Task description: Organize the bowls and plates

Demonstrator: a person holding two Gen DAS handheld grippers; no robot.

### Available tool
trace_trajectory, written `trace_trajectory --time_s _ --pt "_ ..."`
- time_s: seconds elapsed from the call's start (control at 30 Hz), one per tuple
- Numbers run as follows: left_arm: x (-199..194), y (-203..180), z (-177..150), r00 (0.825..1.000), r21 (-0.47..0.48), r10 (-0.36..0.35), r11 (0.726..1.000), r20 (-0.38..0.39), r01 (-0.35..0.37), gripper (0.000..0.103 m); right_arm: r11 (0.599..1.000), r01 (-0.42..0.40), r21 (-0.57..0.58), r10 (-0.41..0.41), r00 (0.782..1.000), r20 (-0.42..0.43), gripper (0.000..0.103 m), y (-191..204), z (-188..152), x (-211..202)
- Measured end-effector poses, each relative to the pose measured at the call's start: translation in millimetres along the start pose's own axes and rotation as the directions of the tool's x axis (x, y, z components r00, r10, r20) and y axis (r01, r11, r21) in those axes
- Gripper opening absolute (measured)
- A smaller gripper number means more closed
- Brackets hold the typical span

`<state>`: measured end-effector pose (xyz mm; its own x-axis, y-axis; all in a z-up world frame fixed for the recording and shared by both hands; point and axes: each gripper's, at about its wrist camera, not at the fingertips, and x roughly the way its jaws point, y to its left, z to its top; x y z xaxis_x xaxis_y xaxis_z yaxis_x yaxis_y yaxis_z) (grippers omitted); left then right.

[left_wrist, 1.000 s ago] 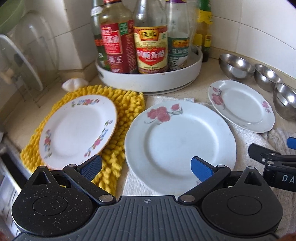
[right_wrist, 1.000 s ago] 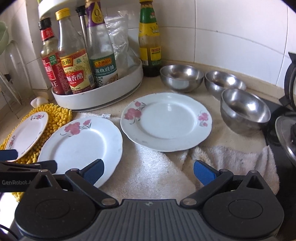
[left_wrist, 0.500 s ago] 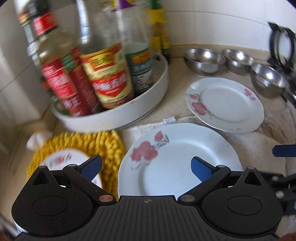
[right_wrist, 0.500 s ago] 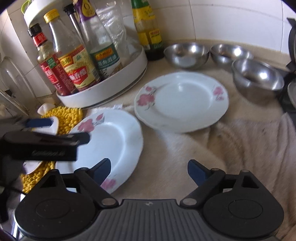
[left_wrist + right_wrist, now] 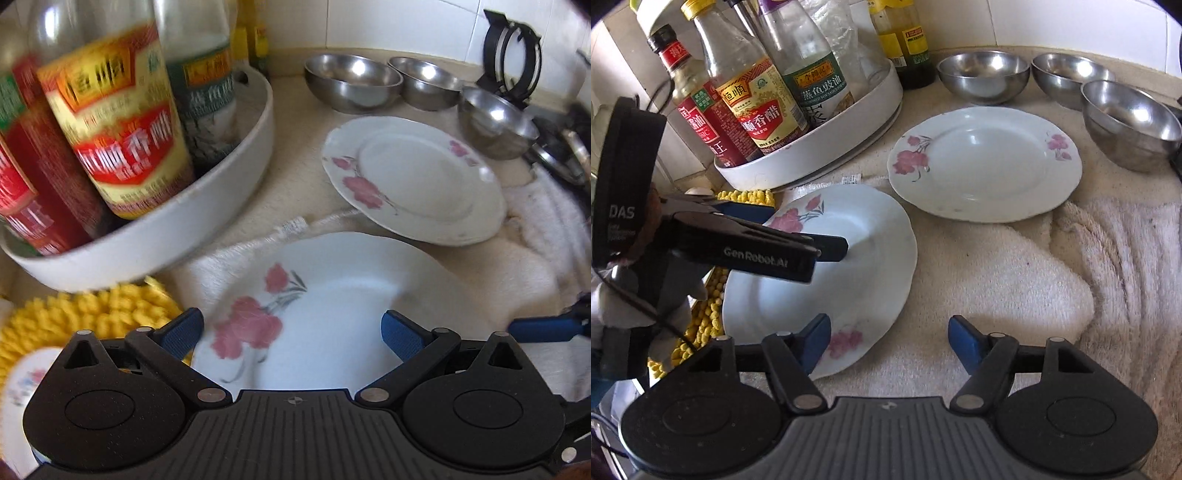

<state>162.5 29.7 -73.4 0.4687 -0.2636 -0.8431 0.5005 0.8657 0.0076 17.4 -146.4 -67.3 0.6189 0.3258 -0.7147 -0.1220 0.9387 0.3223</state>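
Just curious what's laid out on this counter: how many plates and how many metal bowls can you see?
Plates: 3 – near plate, far plate, small plate on the yellow mat.
Steel bowls: 3 –.
Total: 6.

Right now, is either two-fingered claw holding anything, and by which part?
Nothing held. The left gripper hovers open above the white pink-flowered plate; the right gripper, jaws just closing, is open at its near rim.

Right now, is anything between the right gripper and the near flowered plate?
Nothing visible. The right gripper, whose jaws have just been closing, stands open at the near plate, one pad beside its rim. The left gripper hangs over the plate's far side, outside that gap.
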Motion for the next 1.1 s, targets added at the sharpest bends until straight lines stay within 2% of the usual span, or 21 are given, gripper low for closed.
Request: trace_trajectory --time_s 0.13,0.23,0.3,0.4,0.5,0.67,0.8,0.93,1.1 --pt "3 9 -1 0.998 -0.023 -0.054 0.998 -0.016 0.054 0.103 1.000 -0.021 0.014 0.021 1.000 -0.005 0.086 -1 0 -1" --pt "4 9 0 0.998 -0.015 -0.064 0.998 -0.019 0.064 0.103 0.995 -0.098 0.028 0.098 0.995 -0.013 0.080 6 1 0" --pt "4 10 0 0.997 0.001 -0.074 0.997 -0.021 0.074 0.103 0.989 -0.146 0.010 0.146 0.989 -0.032 0.080 11 -1 3" --pt "6 11 2 0.996 0.019 -0.087 0.996 -0.028 0.087 0.103 0.986 -0.164 0.039 0.165 0.986 -0.017 0.080 9 0 9" --pt "6 17 5 0.993 -0.017 -0.115 0.993 -0.030 0.115 0.103 0.982 -0.178 0.061 0.179 0.984 -0.014 0.080 6 1 13" --pt "5 12 3 0.992 0.024 -0.117 0.993 -0.051 0.118 0.103 0.973 -0.207 0.103 0.207 0.978 0.013 0.080 -2 -1 13" --pt "1 8 4 0.989 0.002 -0.120 0.993 -0.082 0.120 0.102 0.970 -0.205 0.131 0.204 0.979 0.025 0.080 -10 0 8" --pt "-5 -1 4 0.976 -0.035 -0.201 0.980 -0.083 0.198 0.102 0.974 -0.155 0.167 0.152 0.988 0.032 0.080 -23 2 -4" --pt "-14 -24 -2 0.968 -0.024 -0.235 0.972 -0.084 0.234 0.102 0.980 -0.110 0.163 0.106 0.994 0.035 0.080 -36 5 -24"
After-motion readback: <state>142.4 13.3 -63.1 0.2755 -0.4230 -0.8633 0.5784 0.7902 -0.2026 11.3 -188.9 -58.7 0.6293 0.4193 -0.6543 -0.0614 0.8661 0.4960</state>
